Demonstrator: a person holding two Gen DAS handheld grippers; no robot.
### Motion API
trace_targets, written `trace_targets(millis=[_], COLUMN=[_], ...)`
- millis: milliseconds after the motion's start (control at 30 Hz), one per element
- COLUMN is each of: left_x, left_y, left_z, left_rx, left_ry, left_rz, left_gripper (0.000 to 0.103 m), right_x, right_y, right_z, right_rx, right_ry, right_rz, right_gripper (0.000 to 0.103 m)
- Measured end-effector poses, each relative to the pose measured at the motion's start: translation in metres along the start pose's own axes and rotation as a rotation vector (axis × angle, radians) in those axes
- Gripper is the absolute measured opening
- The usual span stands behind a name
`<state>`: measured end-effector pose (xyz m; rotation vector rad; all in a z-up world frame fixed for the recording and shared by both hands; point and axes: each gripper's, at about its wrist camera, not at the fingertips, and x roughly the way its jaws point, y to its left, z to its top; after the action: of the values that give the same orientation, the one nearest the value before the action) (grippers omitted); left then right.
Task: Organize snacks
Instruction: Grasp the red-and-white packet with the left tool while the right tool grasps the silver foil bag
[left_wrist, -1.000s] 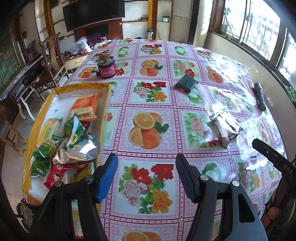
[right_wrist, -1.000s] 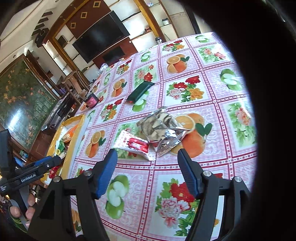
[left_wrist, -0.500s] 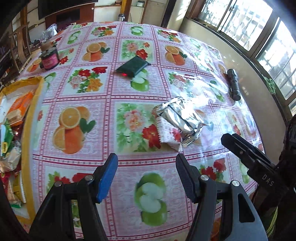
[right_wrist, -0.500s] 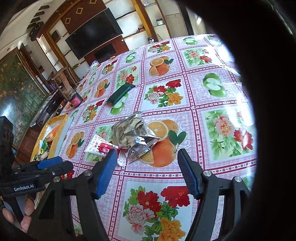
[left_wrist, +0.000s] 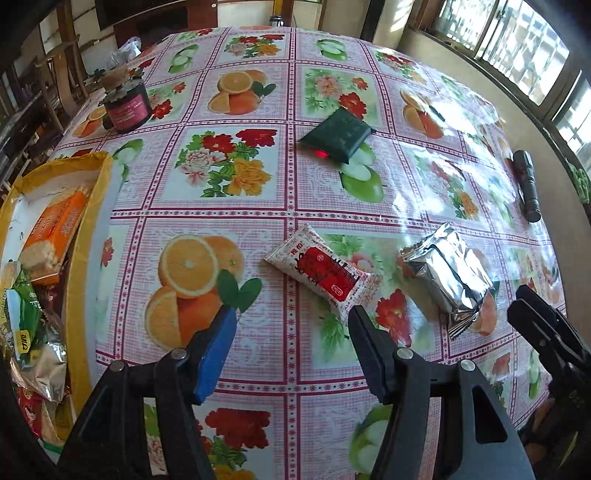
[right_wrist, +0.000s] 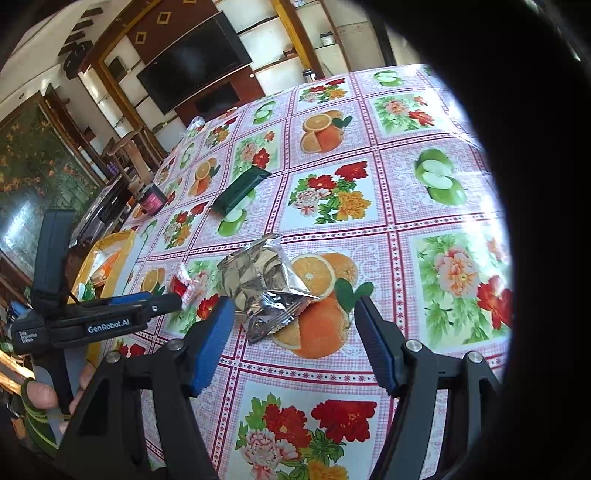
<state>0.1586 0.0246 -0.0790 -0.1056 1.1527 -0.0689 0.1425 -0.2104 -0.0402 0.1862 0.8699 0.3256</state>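
Yellow-rimmed tray (left_wrist: 94, 206): sits at 9 o'clock in the left wrist view and already holds several packets, among them an orange packet (left_wrist: 55, 229) and green packets (left_wrist: 22, 314). This part of the sorting appears done.
Snacks left on the table: three, judged from their position outside the tray.
Red-and-white packet (left_wrist: 321, 269): lies flat on the tablecloth (left_wrist: 258, 206) just ahead of the left gripper, toward 1 o'clock, touching neither finger.
Silver foil packet (right_wrist: 266, 288): lies crumpled directly ahead of the right gripper, at 12 o'clock, near the fingertips but not between them.
Dark green packet (left_wrist: 338, 134): lies further out at 12 o'clock, well apart from both grippers.
Left gripper (left_wrist: 291, 332): jaws spread wide, holding nothing.
Right gripper (right_wrist: 295, 325): jaws spread wide, holding nothing.
Other items: a dark jar (left_wrist: 125, 105) at 10 o'clock and a black flashlight (left_wrist: 528, 188) at 2 o'clock; neither appears to be a snack.
Progress estimate: past the midpoint; no pick-up is under way at this moment.
Hidden or unclear: the tray's near and left portions are cut off by the frame edge, so its full contents cannot be counted. A dark rounded mass covers the right side of the right wrist view. The printing on the packets is too small to read.
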Motion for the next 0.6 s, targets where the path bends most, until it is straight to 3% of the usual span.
trace_targets(millis=[133, 300, 433, 600], left_x=[-0.003, 0.022, 0.029, 0.033], left_y=[0.005, 0.005, -0.001, -0.007], left_z=[0.004, 0.017, 0.027, 0.036], left_rx=[-0.028, -0.16, -0.215, -0.206], left_ry=[-0.004, 0.064, 0.05, 0.042], left_rz=[-0.027, -0.081, -0.042, 0.027], left_gripper=[0.064, 0.065, 0.067, 0.069], right_x=[0.021, 0.045, 0.056, 0.06], right_y=[0.018, 0.034, 0.035, 0.036], right_z=[0.008, 0.014, 0.015, 0.017], right_rx=[-0.08, -0.17, -0.186, -0.197], right_ry=[0.028, 0.072, 0.095, 0.097], right_rz=[-0.021, -0.063, -0.081, -0.081], right_gripper=[0.068, 0.068, 0.068, 0.068])
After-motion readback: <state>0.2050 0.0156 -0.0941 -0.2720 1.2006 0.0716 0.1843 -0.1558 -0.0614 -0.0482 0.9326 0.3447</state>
